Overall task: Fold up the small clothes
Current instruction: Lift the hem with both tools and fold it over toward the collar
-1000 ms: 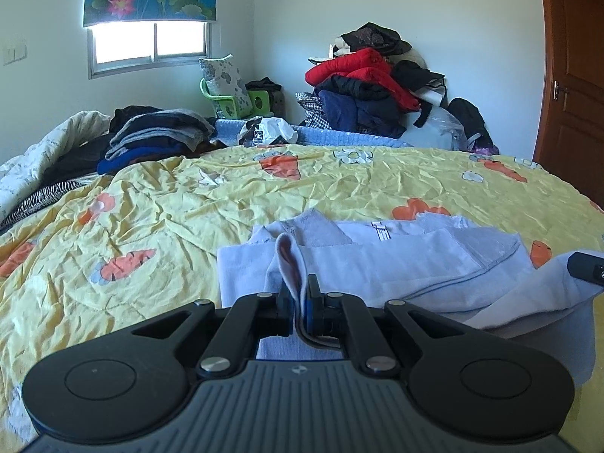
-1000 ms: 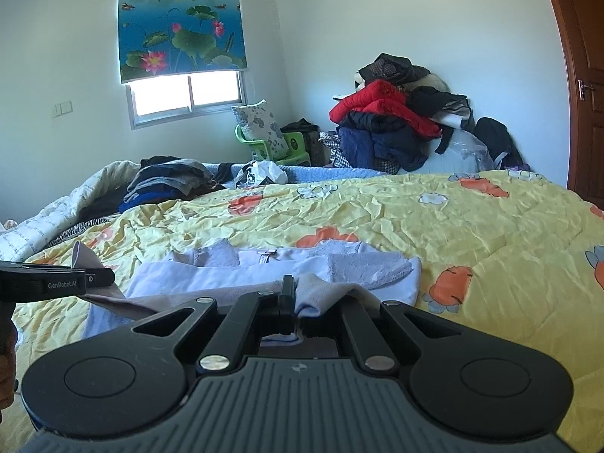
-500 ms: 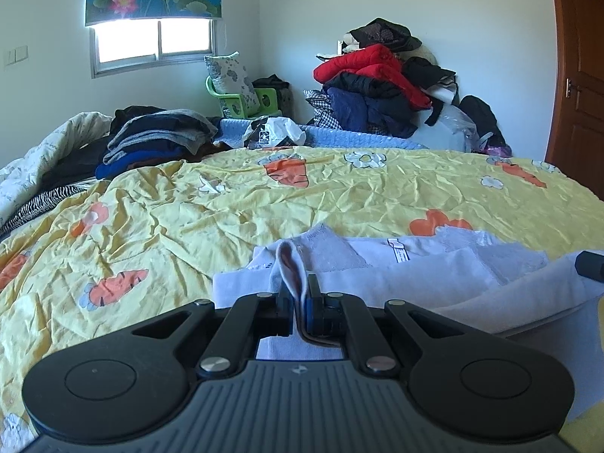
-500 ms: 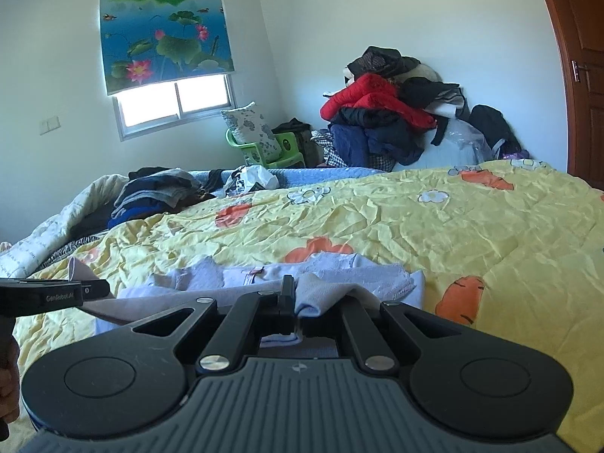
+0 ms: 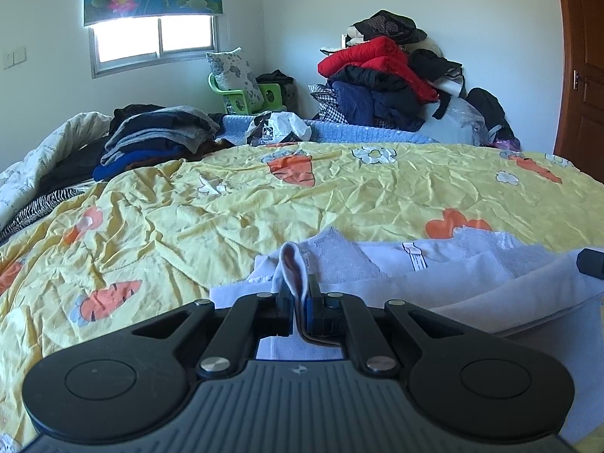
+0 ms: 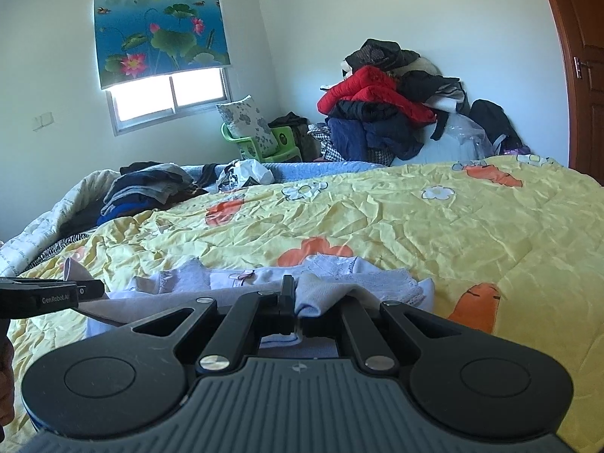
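Note:
A small pale lavender garment [image 5: 415, 275] with a lace collar lies on the yellow carrot-print bedspread [image 5: 264, 204]. My left gripper [image 5: 300, 298] is shut on its near left edge, a fold of cloth sticking up between the fingers. My right gripper [image 6: 298, 302] is shut on the near right edge of the garment [image 6: 339, 283]. The lifted edge stretches between both grippers, above the lower layer. The left gripper also shows in the right wrist view [image 6: 56, 294], and the tip of the right gripper in the left wrist view [image 5: 590, 260].
A stack of folded dark clothes [image 5: 151, 136] sits at the far left of the bed. A big heap of coats [image 5: 385, 79] stands against the back wall, next to a green chair [image 5: 245, 94]. A brown door [image 5: 581, 75] is on the right.
Both grippers have carried the held garment edge forward, away from me, over the garment. The far collar now lies closer to the grippers, with less of the lower layer showing.

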`<state>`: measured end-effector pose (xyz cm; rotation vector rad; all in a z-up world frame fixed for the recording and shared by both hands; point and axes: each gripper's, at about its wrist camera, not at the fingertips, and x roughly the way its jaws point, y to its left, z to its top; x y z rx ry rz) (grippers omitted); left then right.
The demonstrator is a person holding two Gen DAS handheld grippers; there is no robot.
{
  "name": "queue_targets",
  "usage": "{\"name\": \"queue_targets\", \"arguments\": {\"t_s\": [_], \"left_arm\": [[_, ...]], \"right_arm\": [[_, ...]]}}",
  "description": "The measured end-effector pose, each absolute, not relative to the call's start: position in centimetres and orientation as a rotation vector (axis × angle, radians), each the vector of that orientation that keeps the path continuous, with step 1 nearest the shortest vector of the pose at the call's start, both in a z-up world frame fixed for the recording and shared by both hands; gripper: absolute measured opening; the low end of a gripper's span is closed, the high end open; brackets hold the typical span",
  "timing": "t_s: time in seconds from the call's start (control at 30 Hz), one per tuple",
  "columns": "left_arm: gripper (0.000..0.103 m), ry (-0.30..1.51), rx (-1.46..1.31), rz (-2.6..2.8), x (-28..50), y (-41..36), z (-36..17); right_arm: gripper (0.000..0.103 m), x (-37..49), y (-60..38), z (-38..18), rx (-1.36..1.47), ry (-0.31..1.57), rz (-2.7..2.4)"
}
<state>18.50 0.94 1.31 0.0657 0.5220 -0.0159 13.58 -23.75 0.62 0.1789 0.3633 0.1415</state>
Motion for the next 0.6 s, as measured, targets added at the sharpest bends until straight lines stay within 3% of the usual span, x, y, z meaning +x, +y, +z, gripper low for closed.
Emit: {"name": "queue_targets", "arguments": {"t_s": [0.6], "left_arm": [[0.006,0.539,0.107,-0.013,23.3,0.0,1.5]], "right_arm": [[0.005,18.1,-24.9,0.4,0.259,0.387,0.127]]}}
